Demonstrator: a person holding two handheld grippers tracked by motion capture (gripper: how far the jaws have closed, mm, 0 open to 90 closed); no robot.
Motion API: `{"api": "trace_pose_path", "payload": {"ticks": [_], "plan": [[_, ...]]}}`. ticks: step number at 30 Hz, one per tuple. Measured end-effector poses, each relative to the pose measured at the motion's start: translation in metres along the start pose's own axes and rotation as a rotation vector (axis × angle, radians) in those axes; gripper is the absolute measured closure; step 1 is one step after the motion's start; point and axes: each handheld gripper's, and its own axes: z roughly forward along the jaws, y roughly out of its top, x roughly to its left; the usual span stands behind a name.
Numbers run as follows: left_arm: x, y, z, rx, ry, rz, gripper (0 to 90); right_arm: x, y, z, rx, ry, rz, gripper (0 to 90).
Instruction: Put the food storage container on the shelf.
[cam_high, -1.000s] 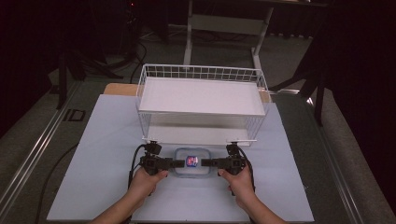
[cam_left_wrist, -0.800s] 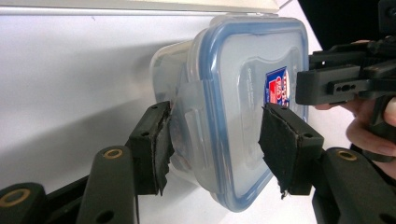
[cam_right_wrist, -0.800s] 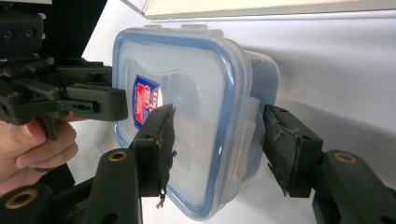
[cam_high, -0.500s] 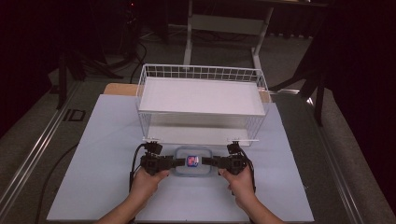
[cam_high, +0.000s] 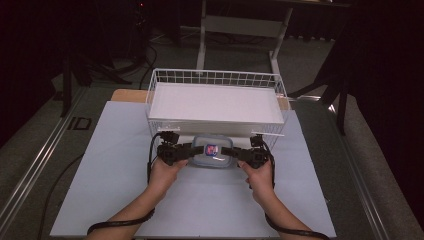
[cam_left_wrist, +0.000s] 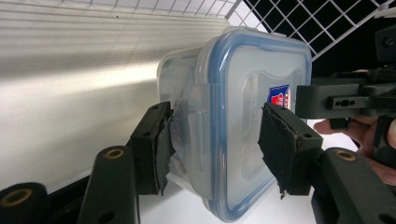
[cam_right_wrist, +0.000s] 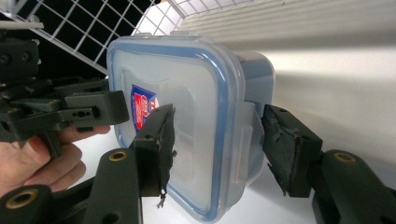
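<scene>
I have both sets of tongs on the clear, square plastic food container with the blue-rimmed snap lid (cam_high: 212, 153), one at each end. It sits between my two hands at the near middle of the pale grey desk (cam_high: 100, 165), just in front of the white wire basket with its flat white tray (cam_high: 215, 102), and it looks lifted slightly off the surface.

My left tongs (cam_high: 192, 151) come in level from the left, with the left hand (cam_high: 164, 170) wrapped around the handle from below and the forearm running back toward the near edge. In the left gripper view the left tongs (cam_left_wrist: 215, 140) pinch the container's end: one pad presses on the side latch, the other on the lid near the red and blue label (cam_left_wrist: 279, 96). Their jaws have just been closing onto it.

My right tongs (cam_high: 231, 152) mirror this from the right, the right hand (cam_high: 257, 172) gripping the handle, wrist nearly straight. In the right gripper view the right tongs (cam_right_wrist: 217, 137) clamp the opposite end, one pad on the lid, the other against the latch side.
</scene>
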Motion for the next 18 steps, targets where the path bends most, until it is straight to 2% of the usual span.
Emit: {"api": "trace_pose_path", "payload": {"ticks": [6,7,8,9,16,18], "plan": [[0.013,0.002,0.015,-0.006,-0.003,-0.017,45.8,-0.009,0.003,0.008,-0.002,-0.025,0.024,45.6],[0.014,0.002,0.016,-0.008,-0.001,-0.013,45.8,-0.012,0.004,0.01,-0.019,-0.032,-0.002,45.5],[0.015,0.002,0.018,-0.01,0.002,-0.027,45.7,-0.013,0.006,0.011,-0.025,-0.035,-0.006,45.5],[0.016,0.001,0.019,-0.009,0.003,-0.043,45.7,-0.013,0.007,0.012,-0.009,-0.033,0.022,45.5],[0.023,0.001,0.026,0.009,0.003,-0.042,44.9,-0.018,0.011,0.02,-0.029,-0.054,0.014,45.2],[0.023,0.004,0.025,0.018,0.02,-0.018,44.9,-0.021,0.012,0.022,-0.044,-0.04,0.025,45.2]]}}
